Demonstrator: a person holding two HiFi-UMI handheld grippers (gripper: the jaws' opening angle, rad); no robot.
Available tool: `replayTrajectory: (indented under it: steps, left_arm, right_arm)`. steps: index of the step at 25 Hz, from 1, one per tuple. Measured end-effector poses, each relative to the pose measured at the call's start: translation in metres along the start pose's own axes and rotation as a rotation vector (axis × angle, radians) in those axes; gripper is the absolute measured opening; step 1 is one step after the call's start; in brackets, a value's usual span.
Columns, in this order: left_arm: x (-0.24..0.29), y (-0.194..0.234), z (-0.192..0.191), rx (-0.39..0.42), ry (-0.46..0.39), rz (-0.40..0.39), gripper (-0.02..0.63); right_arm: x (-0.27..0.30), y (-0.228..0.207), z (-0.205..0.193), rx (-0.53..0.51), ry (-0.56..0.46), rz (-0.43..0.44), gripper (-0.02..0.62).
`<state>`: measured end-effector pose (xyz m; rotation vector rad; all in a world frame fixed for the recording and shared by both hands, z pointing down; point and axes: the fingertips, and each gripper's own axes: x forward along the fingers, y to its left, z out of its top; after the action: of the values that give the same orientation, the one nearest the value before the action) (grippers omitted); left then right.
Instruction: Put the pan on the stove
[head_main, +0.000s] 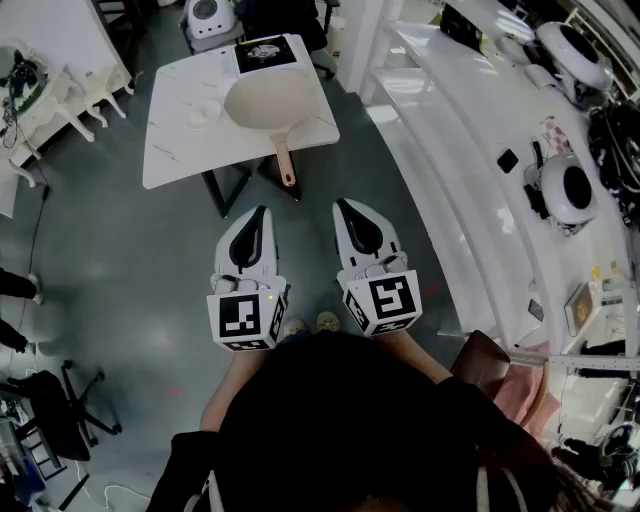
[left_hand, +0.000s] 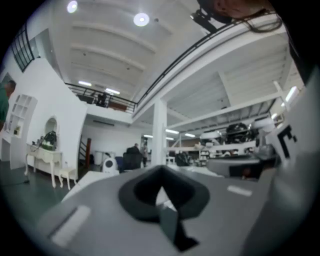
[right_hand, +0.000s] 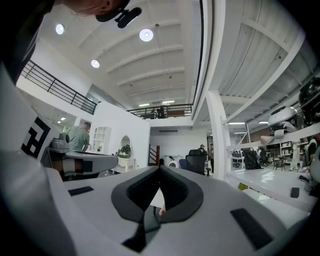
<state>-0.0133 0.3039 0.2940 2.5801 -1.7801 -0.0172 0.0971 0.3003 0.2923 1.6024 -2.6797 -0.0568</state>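
Left tongs (head_main: 261, 212) and right tongs (head_main: 341, 205), both closed, face a cream wooden-handled pan (head_main: 270, 100).

Large open lab or workshop hall, two levels. Evidence: high beamed ceiling with round spotlights (right_hand: 146, 34), mezzanine railing (right_hand: 160, 111) above, white column (right_hand: 220, 135), bare grey floor (head_main: 120, 260). A long white workbench (head_main: 470, 150) carries round white devices (head_main: 570, 190) and cables (head_main: 615, 140). Office chair (right_hand: 197, 160) further back. A small white table (head_main: 180, 150) stands alone mid-floor.
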Motion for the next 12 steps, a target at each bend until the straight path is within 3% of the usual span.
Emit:
replayTrajectory:
  steps: [12]
  left_arm:
    - [0.014, 0.027, -0.009, -0.036, -0.014, -0.091, 0.009]
  right_arm:
    - [0.026, 0.018, -0.015, 0.029, 0.016, -0.019, 0.023]
